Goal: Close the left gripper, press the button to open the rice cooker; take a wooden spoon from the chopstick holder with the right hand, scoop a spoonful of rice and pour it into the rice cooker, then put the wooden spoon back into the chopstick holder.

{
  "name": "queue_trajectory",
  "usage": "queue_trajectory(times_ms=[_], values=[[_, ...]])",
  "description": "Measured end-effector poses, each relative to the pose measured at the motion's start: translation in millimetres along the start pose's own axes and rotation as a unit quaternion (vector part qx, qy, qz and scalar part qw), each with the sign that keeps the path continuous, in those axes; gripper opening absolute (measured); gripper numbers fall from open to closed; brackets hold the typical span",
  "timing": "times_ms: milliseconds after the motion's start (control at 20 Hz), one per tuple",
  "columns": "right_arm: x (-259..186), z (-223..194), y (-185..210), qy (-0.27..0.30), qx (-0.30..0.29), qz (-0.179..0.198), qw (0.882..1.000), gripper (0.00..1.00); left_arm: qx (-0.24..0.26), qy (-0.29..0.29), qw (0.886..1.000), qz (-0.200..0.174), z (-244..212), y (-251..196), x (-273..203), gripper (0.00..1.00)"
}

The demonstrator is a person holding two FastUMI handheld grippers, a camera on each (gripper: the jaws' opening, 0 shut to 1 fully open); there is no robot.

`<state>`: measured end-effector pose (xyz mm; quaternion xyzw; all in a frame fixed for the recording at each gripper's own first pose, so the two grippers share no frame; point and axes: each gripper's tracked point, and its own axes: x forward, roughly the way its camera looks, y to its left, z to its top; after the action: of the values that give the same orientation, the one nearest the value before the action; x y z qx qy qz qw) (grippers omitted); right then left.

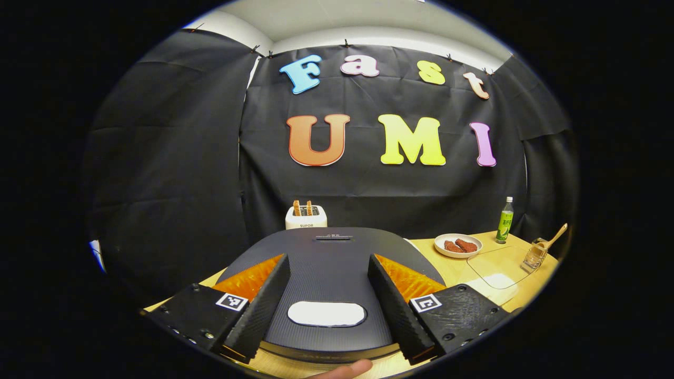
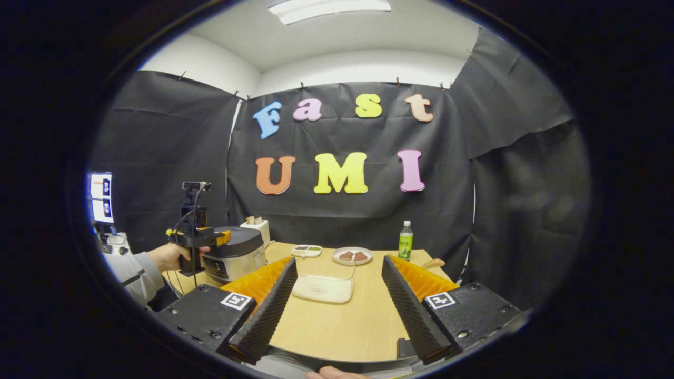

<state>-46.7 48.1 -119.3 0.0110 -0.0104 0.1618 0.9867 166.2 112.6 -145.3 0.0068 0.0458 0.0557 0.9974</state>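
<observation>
The left gripper (image 1: 326,305) is held wide open over the closed rice cooker (image 1: 331,263), whose white button (image 1: 326,313) lies at 6 o'clock between the fingers. The jaws should be closed first, then pressed straight down. The right gripper (image 2: 337,300) is likewise spread, holding nothing.

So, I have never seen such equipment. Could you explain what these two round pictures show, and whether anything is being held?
No robot here: a person carries a hand-held claw in each hand, and each claw has a camera looking along its two fingers.

The left gripper view shows the left claw open over the closed lid of the dark rice cooker. The right gripper view shows the right claw open over the wooden table, holding nothing. Farther off there, a hand holds the other claw at the cooker.

On the table lie a white toaster, a plate of food, a green bottle and a wooden spoon in its clear holder.
</observation>
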Motion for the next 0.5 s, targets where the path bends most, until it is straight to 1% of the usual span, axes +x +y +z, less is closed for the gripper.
queue_trajectory(times_ms=[50, 100, 150, 200, 250, 300, 450, 500], values=[[2, -1, 0, 0.0, 0.001, 0.001, 1.0, 1.0, 0.001, 0.004, 1.0, 0.001, -1, 0, 1, 0.97], [4, -2, 0, 0.003, 0.001, 0.001, 1.0, 1.0, 0.002, 0.008, 1.0, 0.001, 0, 1, 0, 1.0], [6, -6, -1, 0.007, 0.002, 0.0, 1.0, 1.0, 0.002, 0.015, 1.0, 0.003, 1, 2, 1, 1.0], [7, -8, -4, 0.009, 0.004, -0.002, 1.0, 1.0, 0.002, 0.024, 1.0, 0.007, 3, 5, -1, 0.95], [7, -7, -5, 0.009, 0.006, -0.003, 1.0, 1.0, -0.001, 0.033, 0.999, 0.008, 5, 5, -4, 0.95], [8, -6, -7, 0.009, 0.008, -0.006, 1.0, 1.0, -0.005, 0.038, 0.999, 0.009, 11, 7, -9, 0.92], [11, -2, -15, 0.008, -0.001, -0.019, 1.0, 1.0, -0.016, 0.03, 0.999, 0.014, 41, 8, -25, 0.92], [11, 2, -22, 0.005, -0.003, -0.029, 1.0, 1.0, -0.013, 0.034, 0.999, 0.01, 44, 3, -32, 0.91]])
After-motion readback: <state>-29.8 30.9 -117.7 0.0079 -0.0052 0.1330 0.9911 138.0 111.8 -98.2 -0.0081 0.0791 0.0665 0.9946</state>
